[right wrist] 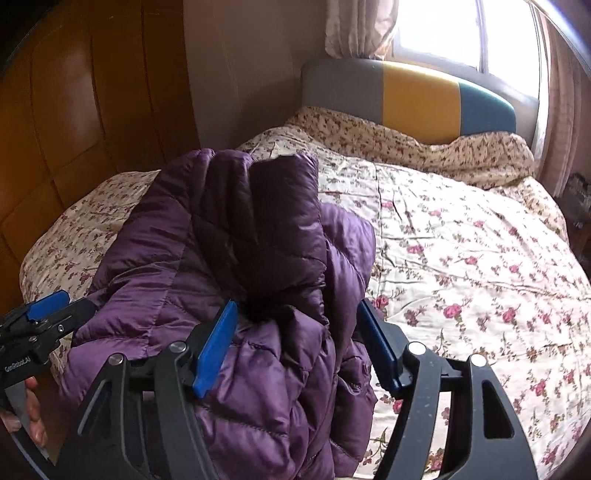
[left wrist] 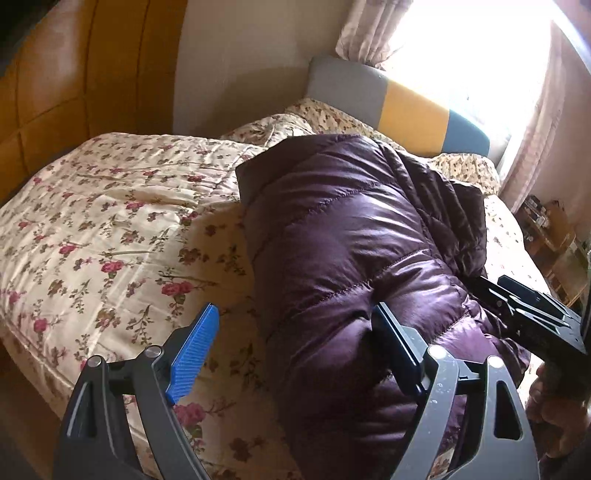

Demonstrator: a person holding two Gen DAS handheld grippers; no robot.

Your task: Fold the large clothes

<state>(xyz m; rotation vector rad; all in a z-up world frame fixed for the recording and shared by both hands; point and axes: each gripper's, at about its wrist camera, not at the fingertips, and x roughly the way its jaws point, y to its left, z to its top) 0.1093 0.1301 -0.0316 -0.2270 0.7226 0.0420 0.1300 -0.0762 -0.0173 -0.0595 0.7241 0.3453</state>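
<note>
A purple quilted down jacket (left wrist: 343,236) lies folded lengthwise on the floral bedspread (left wrist: 110,221); it also shows in the right wrist view (right wrist: 229,258). My left gripper (left wrist: 295,343) is open, its jaws wide apart over the jacket's near left edge, the right finger pressed against the fabric. My right gripper (right wrist: 295,343) is open, its jaws straddling the jacket's near right part without pinching it. The right gripper also shows in the left wrist view (left wrist: 524,314). The left gripper also shows at the left edge of the right wrist view (right wrist: 40,317).
The bed has a grey, yellow and teal headboard (right wrist: 417,99) under a bright window with curtains (right wrist: 358,26). A wooden wardrobe (left wrist: 55,92) stands to the left. A bunched floral quilt (right wrist: 424,147) lies by the headboard. Cluttered shelves (left wrist: 554,229) stand to the right.
</note>
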